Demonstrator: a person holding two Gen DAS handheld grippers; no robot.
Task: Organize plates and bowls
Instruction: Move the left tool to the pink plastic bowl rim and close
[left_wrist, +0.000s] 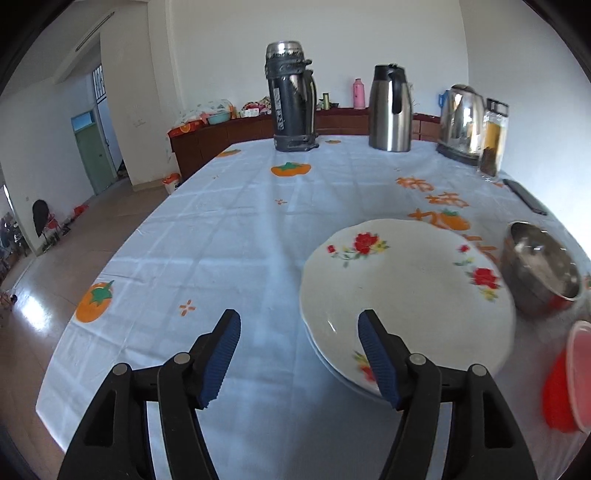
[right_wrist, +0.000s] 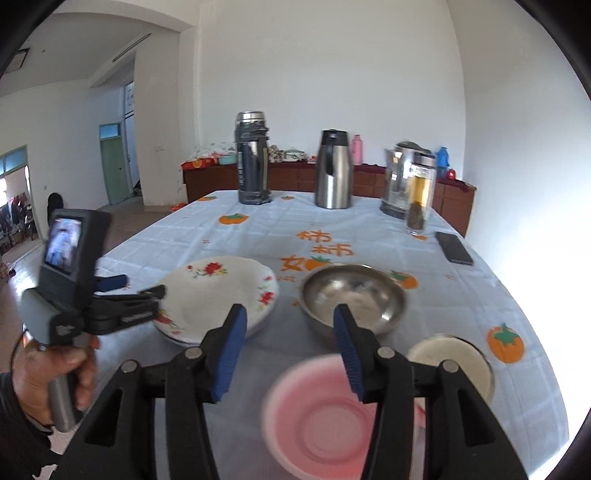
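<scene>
A stack of white plates with red flowers (left_wrist: 406, 291) lies on the table; it also shows in the right wrist view (right_wrist: 218, 295). My left gripper (left_wrist: 299, 325) is open, its right finger over the stack's near rim. A steel bowl (right_wrist: 351, 295) stands right of the plates, also seen in the left wrist view (left_wrist: 543, 266). A pink plastic bowl (right_wrist: 325, 417) lies under my open right gripper (right_wrist: 290, 321); it appears red in the left wrist view (left_wrist: 569, 376). A white bowl (right_wrist: 454, 362) sits to its right. The left gripper's body (right_wrist: 110, 306) shows beside the plates.
A dark thermos (left_wrist: 291, 99), a steel carafe (left_wrist: 391, 110), a kettle (left_wrist: 461, 122) and a glass tea bottle (left_wrist: 493, 140) stand along the table's far edge. A black phone (right_wrist: 454, 247) lies at the right. The table's left edge drops to the floor.
</scene>
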